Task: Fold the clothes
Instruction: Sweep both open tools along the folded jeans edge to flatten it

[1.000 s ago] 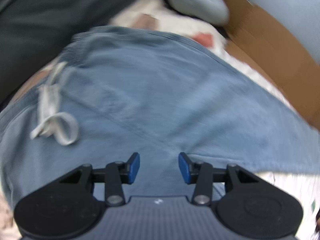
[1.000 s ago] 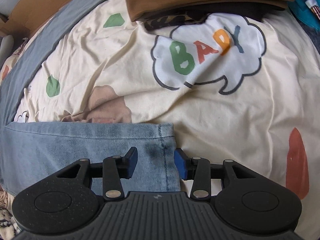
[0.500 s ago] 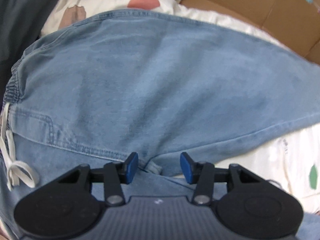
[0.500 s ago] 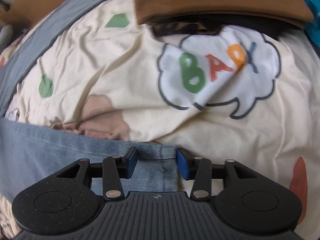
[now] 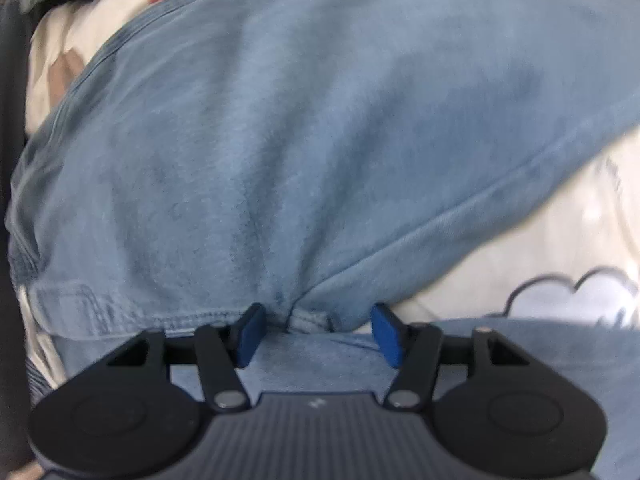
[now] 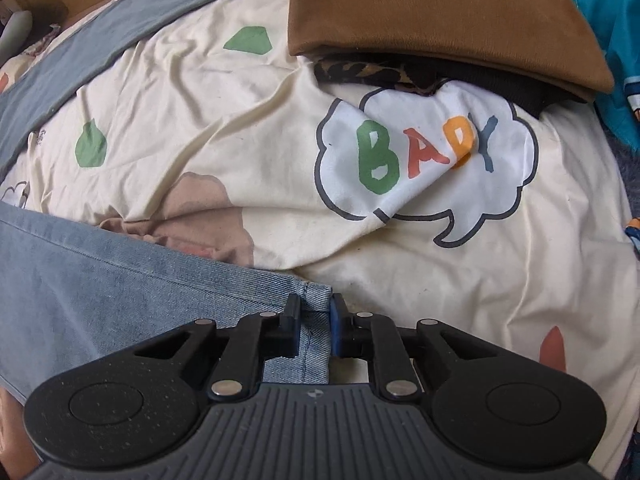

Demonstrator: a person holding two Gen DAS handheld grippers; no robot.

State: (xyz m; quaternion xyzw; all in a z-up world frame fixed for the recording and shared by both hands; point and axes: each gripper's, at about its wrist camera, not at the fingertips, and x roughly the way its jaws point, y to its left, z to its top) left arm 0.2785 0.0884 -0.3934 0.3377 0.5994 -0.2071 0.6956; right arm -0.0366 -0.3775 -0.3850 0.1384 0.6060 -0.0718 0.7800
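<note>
Here the right claw (image 6: 315,322) closes on the jeans (image 6: 120,280) hem—left claw (image 5: 318,334) gaping, seemingly empty—brown garment (image 6: 432,12) beyond.

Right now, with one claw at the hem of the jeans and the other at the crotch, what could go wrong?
1. The right claw is closing on only the hem corner of the jeans; it may slip out when lifted.
2. The left claw is open over the crotch seam, so it might pinch uneven layers.
3. Dragging could wrinkle the printed sheet.
</note>
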